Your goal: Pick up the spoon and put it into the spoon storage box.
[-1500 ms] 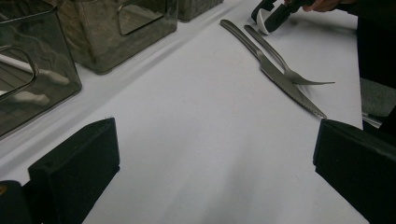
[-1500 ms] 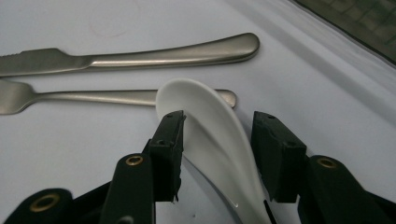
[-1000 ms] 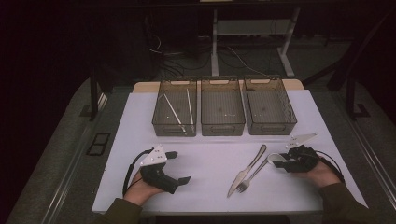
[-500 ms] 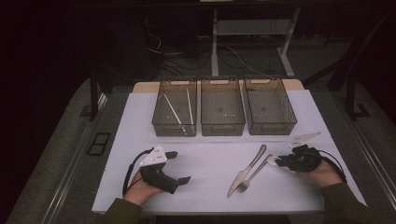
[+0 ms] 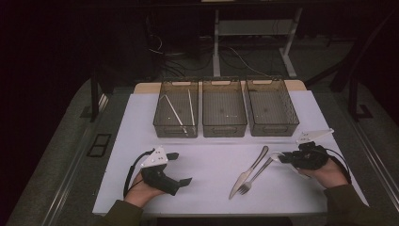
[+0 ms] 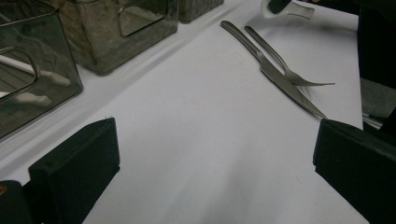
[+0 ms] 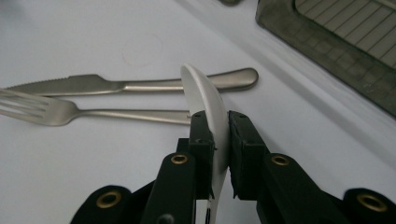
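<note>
White spoon (image 7: 205,100) is clamped edge-on between the right gripper (image 7: 218,128) fingers – bowl poking out past the tips toward the fork (image 7: 70,112) and knife (image 7: 126,84), low over the counter (image 5: 207,160). Left gripper (image 5: 181,168) fingers are wide apart, holding nothing. No readable writing.

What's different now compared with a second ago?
The right gripper has just been closing and now pinches a white spoon beside the fork. The left gripper, knife and three bins stayed put.
</note>
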The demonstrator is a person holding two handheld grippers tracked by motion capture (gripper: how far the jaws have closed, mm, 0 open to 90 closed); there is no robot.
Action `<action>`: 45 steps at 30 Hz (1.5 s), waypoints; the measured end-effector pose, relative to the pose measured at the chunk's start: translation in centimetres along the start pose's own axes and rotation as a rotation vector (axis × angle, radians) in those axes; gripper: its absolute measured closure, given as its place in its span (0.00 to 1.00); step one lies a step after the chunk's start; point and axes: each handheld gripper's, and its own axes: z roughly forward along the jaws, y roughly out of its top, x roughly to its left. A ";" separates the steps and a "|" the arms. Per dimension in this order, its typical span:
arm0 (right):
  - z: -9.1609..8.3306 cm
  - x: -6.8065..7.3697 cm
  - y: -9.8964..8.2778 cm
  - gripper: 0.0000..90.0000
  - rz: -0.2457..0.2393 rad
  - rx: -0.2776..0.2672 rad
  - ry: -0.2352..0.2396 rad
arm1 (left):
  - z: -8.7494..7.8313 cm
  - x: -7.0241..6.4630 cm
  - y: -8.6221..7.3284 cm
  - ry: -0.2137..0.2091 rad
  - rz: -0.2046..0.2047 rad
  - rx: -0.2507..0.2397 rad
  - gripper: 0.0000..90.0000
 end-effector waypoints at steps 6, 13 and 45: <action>-0.4 0.2 1.1 0.89 0.014 -0.025 0.002 | 0.0 0.0 0.0 -0.001 -0.005 -0.005 0.00; -0.5 0.5 2.8 0.89 0.010 -0.060 0.000 | 0.0 0.1 0.0 -0.002 -0.005 -0.004 0.00; 2.8 2.5 10.8 0.89 -0.046 -0.143 0.053 | 0.0 0.1 0.0 -0.006 -0.013 -0.014 0.00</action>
